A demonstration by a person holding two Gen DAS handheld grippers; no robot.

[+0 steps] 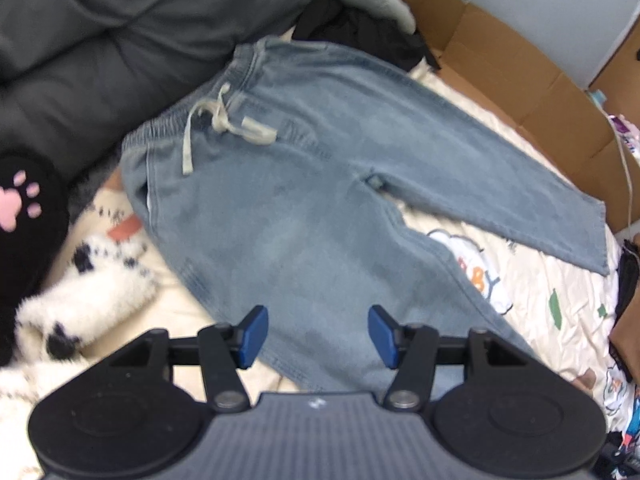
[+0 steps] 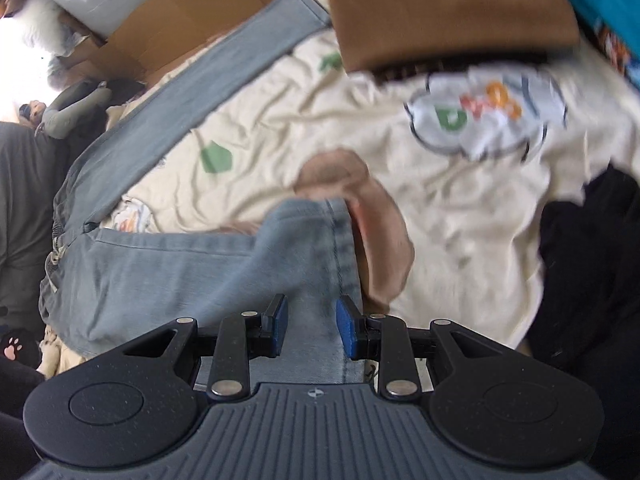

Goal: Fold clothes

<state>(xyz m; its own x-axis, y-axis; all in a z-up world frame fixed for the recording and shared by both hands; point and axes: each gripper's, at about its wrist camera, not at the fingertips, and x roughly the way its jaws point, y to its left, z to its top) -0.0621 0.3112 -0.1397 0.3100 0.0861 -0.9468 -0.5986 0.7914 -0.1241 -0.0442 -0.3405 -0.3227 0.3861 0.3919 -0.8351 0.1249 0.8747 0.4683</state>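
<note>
Left wrist view: light-blue jeans (image 1: 304, 184) lie spread flat on a cream printed bedsheet (image 1: 532, 300), waistband toward the grey sofa (image 1: 100, 40).
Drawstring (image 1: 216, 120): cream, tied at the jeans' waistband.
Left tool (image 1: 318, 336): jaws apart over one jeans leg, blue pads gripping nothing.
Right tool (image 2: 312, 326): jaws partly apart above the hem of the other jeans leg; whether the pads press the denim I cannot tell.
Cardboard box (image 1: 520, 68): beyond the jeans' far leg.
Fluffy spotted toy (image 1: 80, 300): beside the jeans, near the sofa.
</note>
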